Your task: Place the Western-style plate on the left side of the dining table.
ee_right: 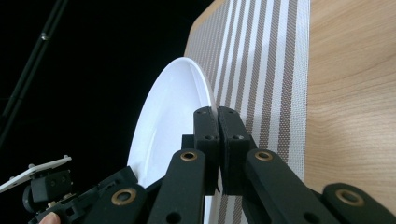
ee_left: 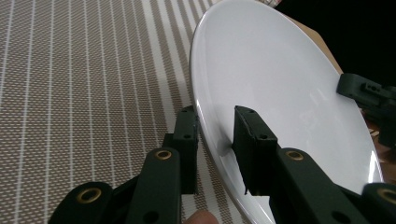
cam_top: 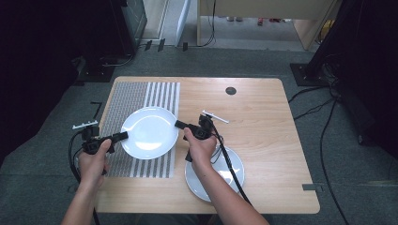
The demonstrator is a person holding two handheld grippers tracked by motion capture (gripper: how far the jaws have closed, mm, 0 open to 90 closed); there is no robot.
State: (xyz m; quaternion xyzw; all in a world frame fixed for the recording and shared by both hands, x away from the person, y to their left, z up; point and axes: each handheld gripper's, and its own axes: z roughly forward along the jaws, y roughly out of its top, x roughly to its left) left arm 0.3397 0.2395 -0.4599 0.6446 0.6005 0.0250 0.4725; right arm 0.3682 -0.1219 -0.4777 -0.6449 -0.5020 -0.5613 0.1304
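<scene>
White spare plate (cam_top: 214, 180) lies nearest you on the worktop (cam_top: 263, 140). Farther out, your left tool (cam_top: 123, 136) and right tool (cam_top: 179, 124) pinch opposite rims of the plate (cam_top: 149, 132) (over the mat (cam_top: 136, 98)); setting down remains, I judge.

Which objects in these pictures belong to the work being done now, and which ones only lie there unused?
In use:
- round white plate, gripped at opposite rims
- left gripper, shut on its rim
- right gripper, shut on its rim
- striped brown-and-white woven placemat under the plate

Lying about:
- second round white plate near the front edge
- light wooden table
- small dark round cap in the tabletop
</scene>
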